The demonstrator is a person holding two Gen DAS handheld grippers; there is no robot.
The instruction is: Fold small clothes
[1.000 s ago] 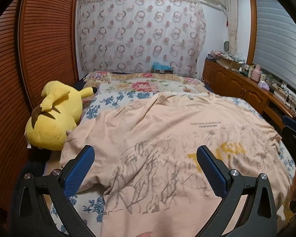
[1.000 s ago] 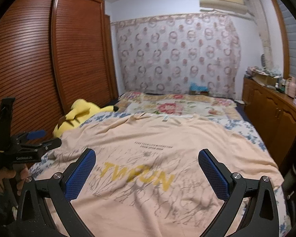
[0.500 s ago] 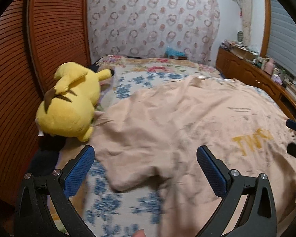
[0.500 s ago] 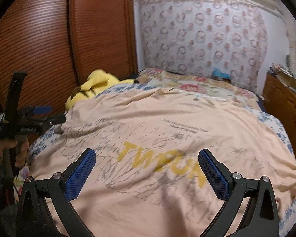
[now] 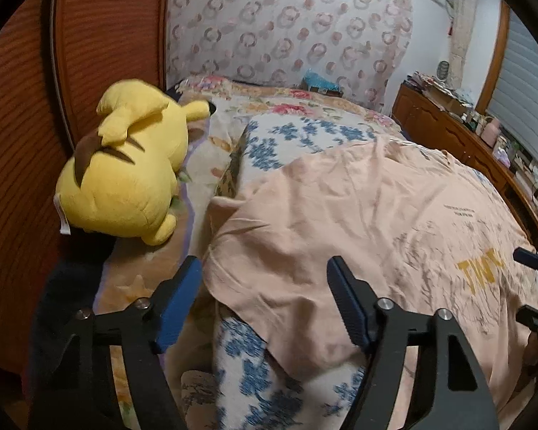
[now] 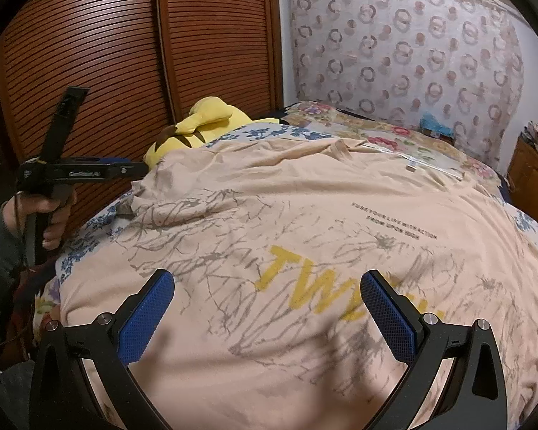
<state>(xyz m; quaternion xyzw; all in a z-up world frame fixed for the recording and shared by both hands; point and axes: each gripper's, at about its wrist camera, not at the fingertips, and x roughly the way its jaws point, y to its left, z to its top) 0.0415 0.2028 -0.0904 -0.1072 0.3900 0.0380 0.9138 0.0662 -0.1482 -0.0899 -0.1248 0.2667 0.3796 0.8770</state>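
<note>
A peach T-shirt (image 5: 358,222) with yellow letters and grey line print lies spread front-up on the bed; it also fills the right wrist view (image 6: 305,222). My left gripper (image 5: 265,286) is open and empty, just above the shirt's left sleeve and side edge. My right gripper (image 6: 267,301) is open and empty above the shirt's lower front, near the yellow letters. The left gripper also shows in the right wrist view (image 6: 125,168), held at the shirt's left edge.
A yellow plush toy (image 5: 125,168) lies on the bed's left side by the wooden wardrobe (image 6: 125,53). The floral bedspread (image 5: 297,132) shows around the shirt. A wooden dresser (image 5: 459,136) with clutter runs along the right wall.
Both grippers have moved left and dropped closer to the shirt. The left gripper now faces the shirt's left sleeve; both stay open.
</note>
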